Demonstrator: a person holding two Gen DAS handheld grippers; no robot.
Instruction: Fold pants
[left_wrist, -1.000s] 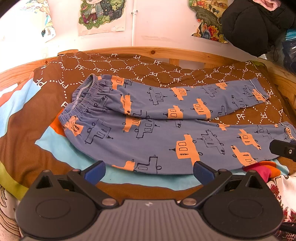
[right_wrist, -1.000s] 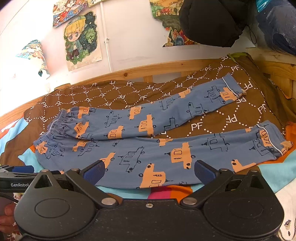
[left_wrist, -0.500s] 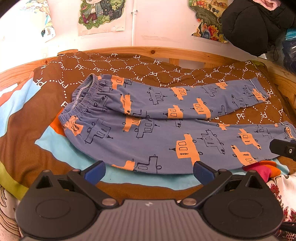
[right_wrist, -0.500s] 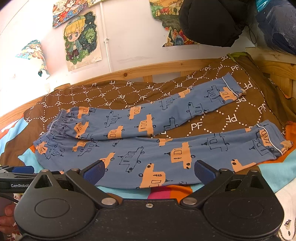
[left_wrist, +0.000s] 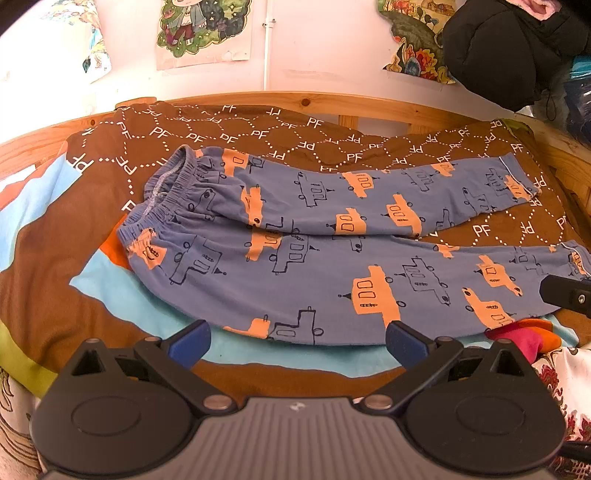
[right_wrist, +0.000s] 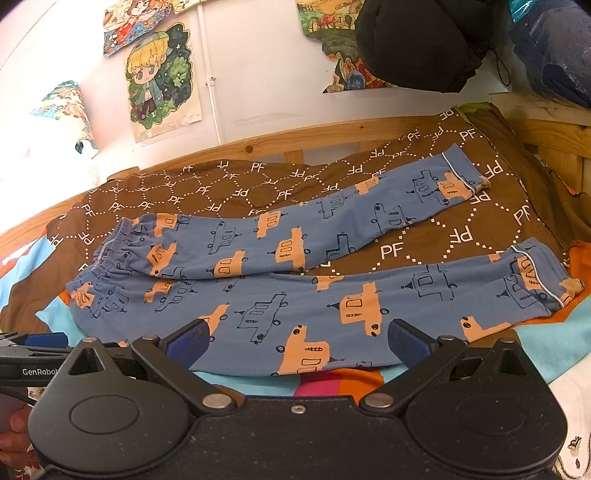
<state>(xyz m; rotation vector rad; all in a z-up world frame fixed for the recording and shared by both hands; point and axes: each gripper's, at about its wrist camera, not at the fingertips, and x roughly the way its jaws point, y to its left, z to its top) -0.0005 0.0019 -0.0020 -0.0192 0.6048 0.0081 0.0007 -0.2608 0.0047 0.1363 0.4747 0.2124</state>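
Note:
Blue pants (left_wrist: 314, 258) with orange and outlined boat prints lie spread flat on the bed, waistband (left_wrist: 162, 195) at the left, two legs running right and splayed apart. In the right wrist view the same pants (right_wrist: 295, 295) show both cuffs, the far one (right_wrist: 461, 177) and the near one (right_wrist: 535, 280). My left gripper (left_wrist: 297, 338) hovers open just short of the near leg's front edge, holding nothing. My right gripper (right_wrist: 295, 341) is open too, over the near leg's lower edge. The right gripper's tip (left_wrist: 565, 293) pokes in at the left view's right edge.
A brown "PF" patterned blanket (left_wrist: 258, 136) with blue, orange and pink patches covers the bed. A wooden bed rail (left_wrist: 332, 101) runs behind, against a white wall with posters. A black jacket (left_wrist: 509, 48) hangs at the upper right. A hand (right_wrist: 11, 428) shows at the lower left.

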